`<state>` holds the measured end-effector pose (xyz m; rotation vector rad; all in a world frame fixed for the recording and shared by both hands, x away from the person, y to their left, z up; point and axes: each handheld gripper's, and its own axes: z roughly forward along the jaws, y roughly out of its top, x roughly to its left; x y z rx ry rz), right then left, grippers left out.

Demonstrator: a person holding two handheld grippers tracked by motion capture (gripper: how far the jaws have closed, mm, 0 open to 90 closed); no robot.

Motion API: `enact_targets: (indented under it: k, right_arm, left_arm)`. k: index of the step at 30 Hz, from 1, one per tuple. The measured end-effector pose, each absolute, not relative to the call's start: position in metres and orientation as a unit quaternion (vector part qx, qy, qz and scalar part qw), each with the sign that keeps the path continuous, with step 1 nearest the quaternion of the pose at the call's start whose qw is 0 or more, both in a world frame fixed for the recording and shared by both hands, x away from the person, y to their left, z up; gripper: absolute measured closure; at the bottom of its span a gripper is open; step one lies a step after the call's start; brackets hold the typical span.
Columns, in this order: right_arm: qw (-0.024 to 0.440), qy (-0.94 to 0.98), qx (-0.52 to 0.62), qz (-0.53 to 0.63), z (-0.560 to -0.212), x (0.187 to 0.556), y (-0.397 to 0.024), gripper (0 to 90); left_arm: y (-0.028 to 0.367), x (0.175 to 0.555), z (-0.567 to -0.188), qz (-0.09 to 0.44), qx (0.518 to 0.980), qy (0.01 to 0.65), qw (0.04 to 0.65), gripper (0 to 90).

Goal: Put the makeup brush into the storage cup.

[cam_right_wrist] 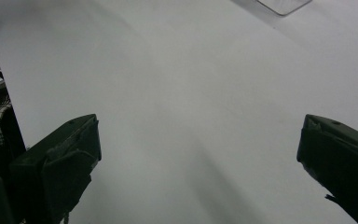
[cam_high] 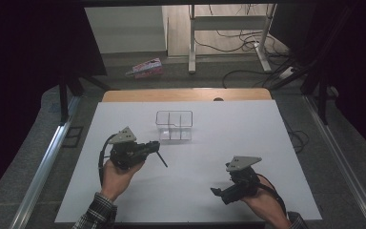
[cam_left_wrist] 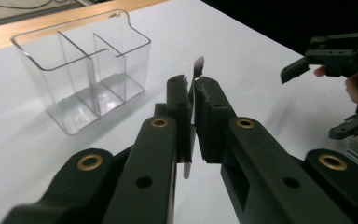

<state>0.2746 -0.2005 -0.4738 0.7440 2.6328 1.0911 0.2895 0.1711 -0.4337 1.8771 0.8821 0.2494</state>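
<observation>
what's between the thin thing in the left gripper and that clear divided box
Nothing visible. The left gripper is shut on a thin flat utensil, and bare white table lies between it and the clear box. The right gripper sits open, off to the side.

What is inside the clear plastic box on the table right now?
The clear box is empty: its dividers and bare floor show through the walls. The thin strip is clamped in the left gripper, outside the box.
</observation>
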Motion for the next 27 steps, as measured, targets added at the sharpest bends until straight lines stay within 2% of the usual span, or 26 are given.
enact_targets:
  k: [27]
  right_arm:
    - [0.127,0.879,0.297,0.351,-0.476,0.271,-0.246,0.6]
  left_arm:
    - [0.184,0.316,-0.418,0.128,0.771,0.382,0.494,85.2]
